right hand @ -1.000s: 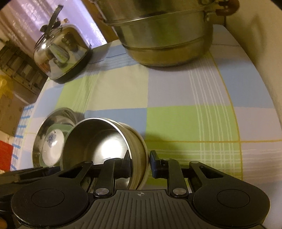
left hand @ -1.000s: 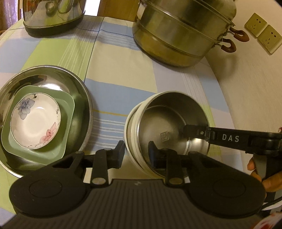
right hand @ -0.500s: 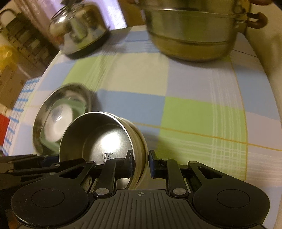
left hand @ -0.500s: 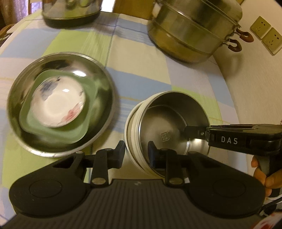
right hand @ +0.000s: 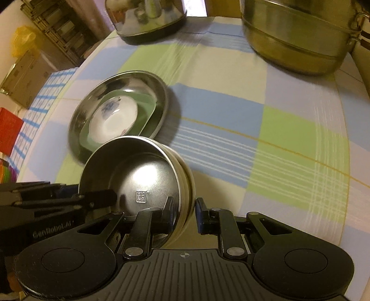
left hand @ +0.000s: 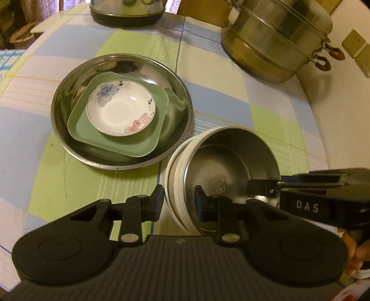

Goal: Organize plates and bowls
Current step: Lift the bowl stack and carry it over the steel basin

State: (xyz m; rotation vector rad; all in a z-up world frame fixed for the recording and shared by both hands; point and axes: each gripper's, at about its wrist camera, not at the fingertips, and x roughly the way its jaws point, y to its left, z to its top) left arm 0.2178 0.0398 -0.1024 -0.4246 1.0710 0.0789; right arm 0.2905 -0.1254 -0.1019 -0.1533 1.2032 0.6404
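Note:
A stack of bowls (left hand: 222, 166), steel bowl nested in white-rimmed bowls, is held above the table. My left gripper (left hand: 178, 203) is shut on its near-left rim. My right gripper (right hand: 184, 210) is shut on its opposite rim and also shows in the left wrist view (left hand: 263, 188). The stack also shows in the right wrist view (right hand: 143, 171). To the left, a large steel plate (left hand: 67, 92) holds a green square plate (left hand: 92, 136) with a white floral bowl (left hand: 121, 110) on it. That plate also shows in the right wrist view (right hand: 92, 97).
A big steel steamer pot (left hand: 275, 39) stands at the back right near the wall. A steel kettle (left hand: 127, 11) stands at the back. The checked tablecloth (left hand: 219, 92) covers the table. Wall sockets (left hand: 358, 48) are on the right.
Both grippers, holding the bowl stack, have risen and moved toward the steel plate, which now sits closer to the middle of the views.

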